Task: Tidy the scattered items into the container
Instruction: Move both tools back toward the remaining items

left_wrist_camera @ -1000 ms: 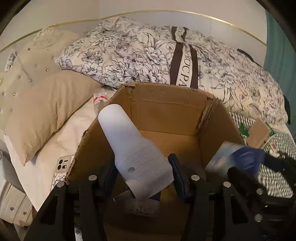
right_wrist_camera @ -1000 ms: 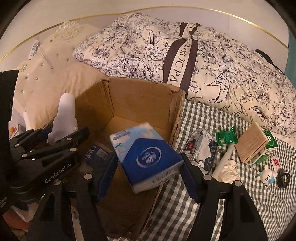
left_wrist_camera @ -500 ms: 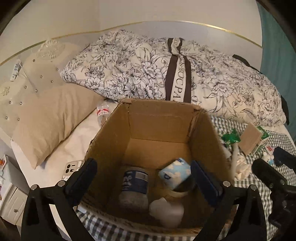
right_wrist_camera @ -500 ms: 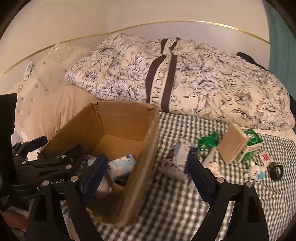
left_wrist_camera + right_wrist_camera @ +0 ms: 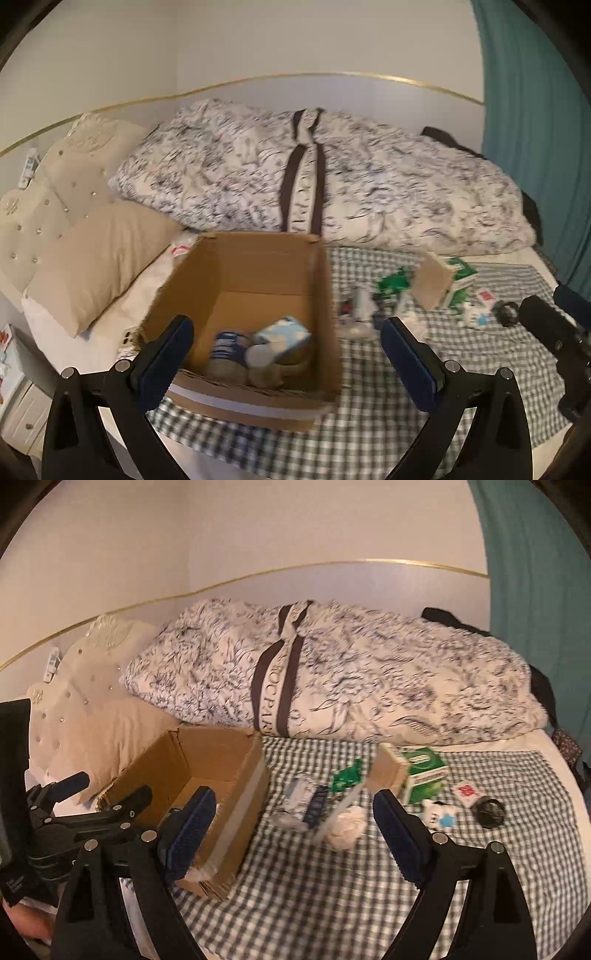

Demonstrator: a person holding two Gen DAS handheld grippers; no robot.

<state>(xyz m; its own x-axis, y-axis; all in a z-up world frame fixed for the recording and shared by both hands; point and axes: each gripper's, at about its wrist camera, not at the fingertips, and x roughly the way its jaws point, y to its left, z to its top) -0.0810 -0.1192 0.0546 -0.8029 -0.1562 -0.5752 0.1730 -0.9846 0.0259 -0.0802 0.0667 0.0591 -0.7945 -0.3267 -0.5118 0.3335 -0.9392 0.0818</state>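
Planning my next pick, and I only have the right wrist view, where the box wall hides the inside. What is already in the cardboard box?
Observer: The left wrist view looks down into the cardboard box. A light blue tissue pack lies near its front wall.
Operator: Anything beside that pack?
Observer: Yes, a blue-striped item sits just left of it. It is too blurred to identify.

Premises: a bedroom in a private home. Evidence: a bed with a cream tufted headboard (image 5: 40,206), a beige pillow (image 5: 99,258), a rolled floral duvet (image 5: 332,686) and a green checked cover (image 5: 369,886). A teal curtain (image 5: 535,110) hangs at one side; a white bedside cabinet (image 5: 18,410) stands by the headboard.
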